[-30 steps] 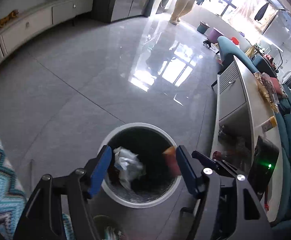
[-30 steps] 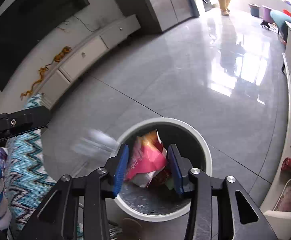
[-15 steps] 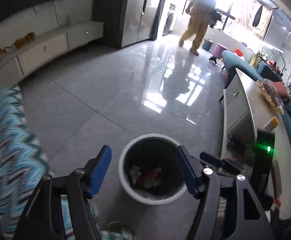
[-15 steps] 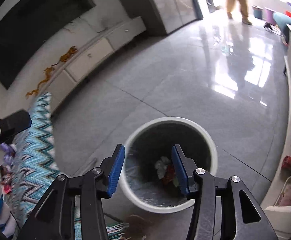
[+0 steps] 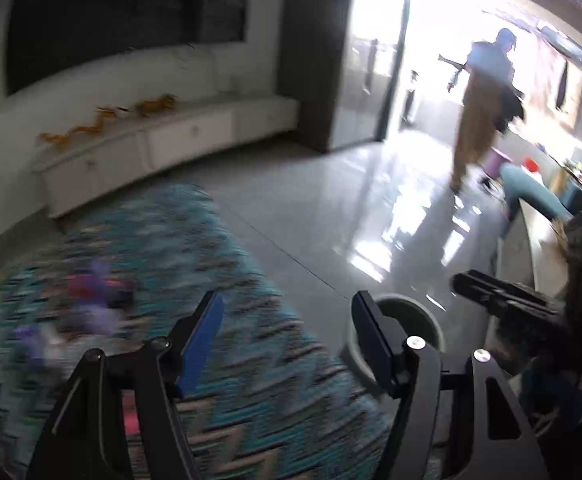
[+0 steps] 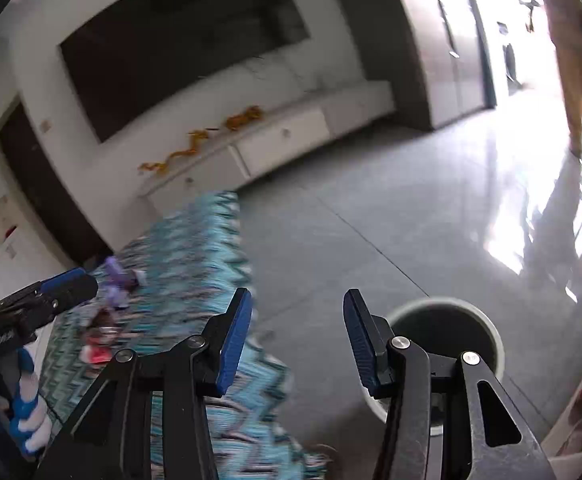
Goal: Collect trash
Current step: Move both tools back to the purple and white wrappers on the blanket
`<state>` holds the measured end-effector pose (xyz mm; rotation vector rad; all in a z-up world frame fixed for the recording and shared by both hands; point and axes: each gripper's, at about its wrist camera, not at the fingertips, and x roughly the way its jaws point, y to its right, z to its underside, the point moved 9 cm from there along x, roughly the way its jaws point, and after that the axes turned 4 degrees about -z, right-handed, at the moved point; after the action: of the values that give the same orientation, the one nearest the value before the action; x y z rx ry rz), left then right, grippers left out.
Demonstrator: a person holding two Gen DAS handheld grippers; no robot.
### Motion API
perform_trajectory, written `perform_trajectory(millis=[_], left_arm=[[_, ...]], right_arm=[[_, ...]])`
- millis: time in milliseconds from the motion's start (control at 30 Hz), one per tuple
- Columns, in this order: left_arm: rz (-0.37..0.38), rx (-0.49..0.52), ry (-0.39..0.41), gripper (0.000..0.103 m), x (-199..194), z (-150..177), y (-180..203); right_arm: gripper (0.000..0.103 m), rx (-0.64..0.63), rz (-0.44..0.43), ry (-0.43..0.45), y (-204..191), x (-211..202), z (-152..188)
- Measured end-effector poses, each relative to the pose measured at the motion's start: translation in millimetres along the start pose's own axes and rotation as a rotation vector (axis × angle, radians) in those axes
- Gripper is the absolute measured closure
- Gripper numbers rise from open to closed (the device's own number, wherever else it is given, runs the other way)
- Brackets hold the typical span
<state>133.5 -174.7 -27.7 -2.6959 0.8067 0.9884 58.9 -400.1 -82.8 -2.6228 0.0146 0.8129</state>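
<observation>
Several scraps of trash [image 6: 107,312] are seen blurred, purple and pink-red, on the zigzag rug [image 6: 195,248] at left; they are judged light, soft, probably crinkly wrappers, best pinched at an edge. Left gripper [image 5: 287,336] and right gripper [image 6: 297,332] are spread wide, empty; the bin [image 6: 487,324] stands near right

A rug [image 6: 195,264] is spread on the floor [image 6: 391,208], with scattered wrappers [image 6: 111,304] lying on it. The trash bin [image 6: 487,328] stands on the floor just right of the rug. A low cabinet [image 6: 275,144] runs along the wall behind the rug.
</observation>
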Motion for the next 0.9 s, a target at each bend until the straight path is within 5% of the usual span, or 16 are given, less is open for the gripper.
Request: perform_trajectory(millis=[267,500,700,900], left_arm=[[-0.234,-0.139,0.105,0.038,-84,-2,-148],[-0.331,-0.264,0.155,0.038,-122,12,-237],[-0.343,-0.348,0.12,0.042,-95,31,-280],[-0.302,-0.407,-0.005,0.053,-34,68,-302]], right_arm=[[0.055,-0.12,-0.122,0.007,-97,-12,-22],[0.057,-0.203,-0.225,0.005,-174,-8,-41],[0.057,-0.25,-0.257,-0.044,-217,28,-40],[0.057,-0.301,-0.232,-0.141,-234,100,-27]])
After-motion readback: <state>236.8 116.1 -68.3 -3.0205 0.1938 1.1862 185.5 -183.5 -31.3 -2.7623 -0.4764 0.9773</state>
